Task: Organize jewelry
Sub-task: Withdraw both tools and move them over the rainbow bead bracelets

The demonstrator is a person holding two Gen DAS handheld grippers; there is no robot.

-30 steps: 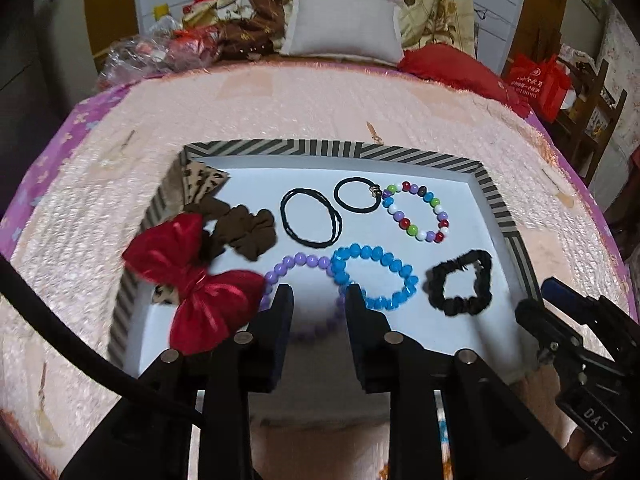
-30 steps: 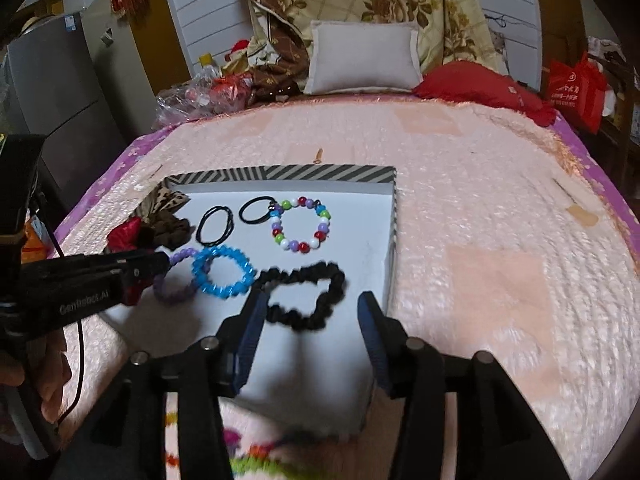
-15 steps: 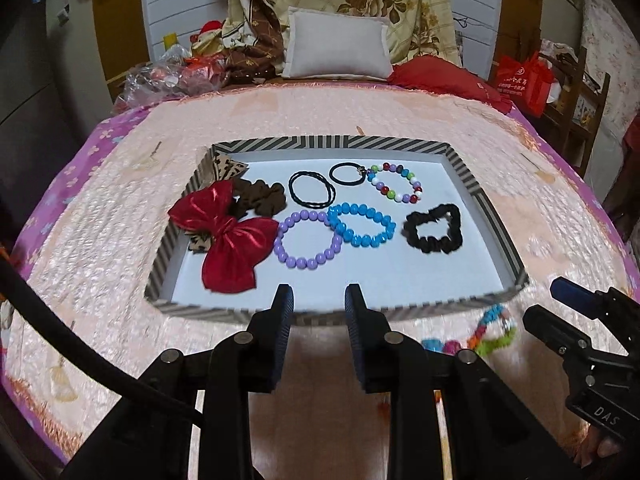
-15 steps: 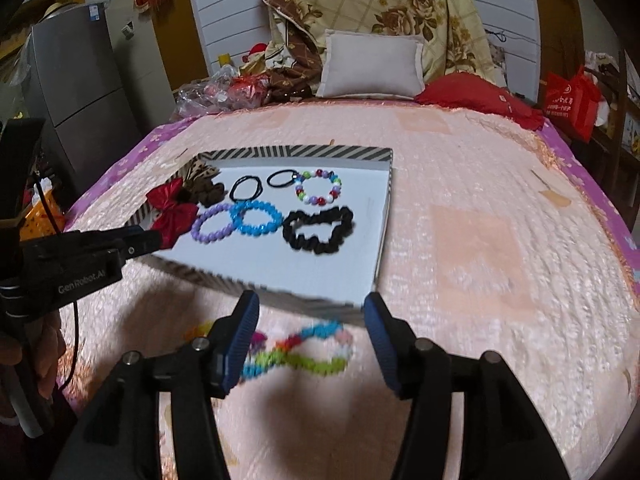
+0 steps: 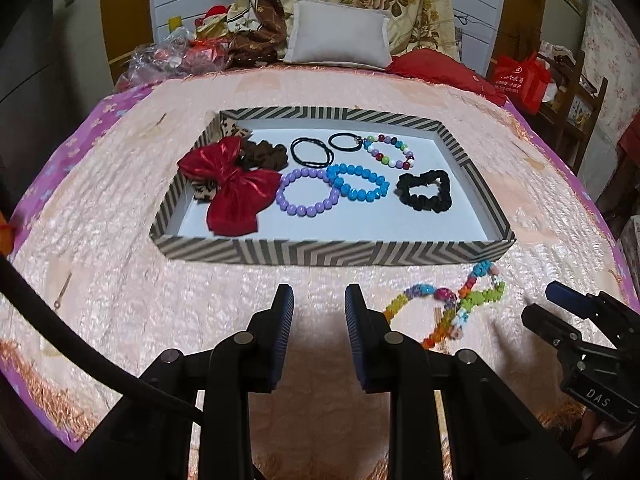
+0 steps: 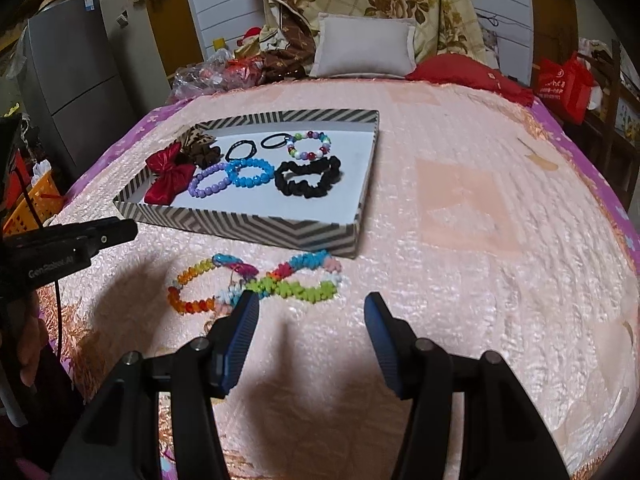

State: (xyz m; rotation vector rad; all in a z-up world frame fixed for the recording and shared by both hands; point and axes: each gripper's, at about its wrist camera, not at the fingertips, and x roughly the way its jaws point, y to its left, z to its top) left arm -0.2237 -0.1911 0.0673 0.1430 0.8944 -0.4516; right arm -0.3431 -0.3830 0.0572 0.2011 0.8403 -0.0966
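Mostly sorted: striped tray (image 5: 332, 254) on the pink bedspread (image 6: 480, 216) holding red bow (image 5: 234, 184), bracelets, scrunchies. Left outside, just before its near wall: multicoloured bead necklace (image 6: 256, 282). Left gripper (image 5: 319, 304), right gripper (image 6: 310, 308): jaws apart, empty.

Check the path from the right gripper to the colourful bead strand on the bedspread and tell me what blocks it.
Nothing visible blocks it. The right gripper is open just short of the colourful bead strand, with only bare bedspread between them. The striped tray lies beyond the strand, out of the way.
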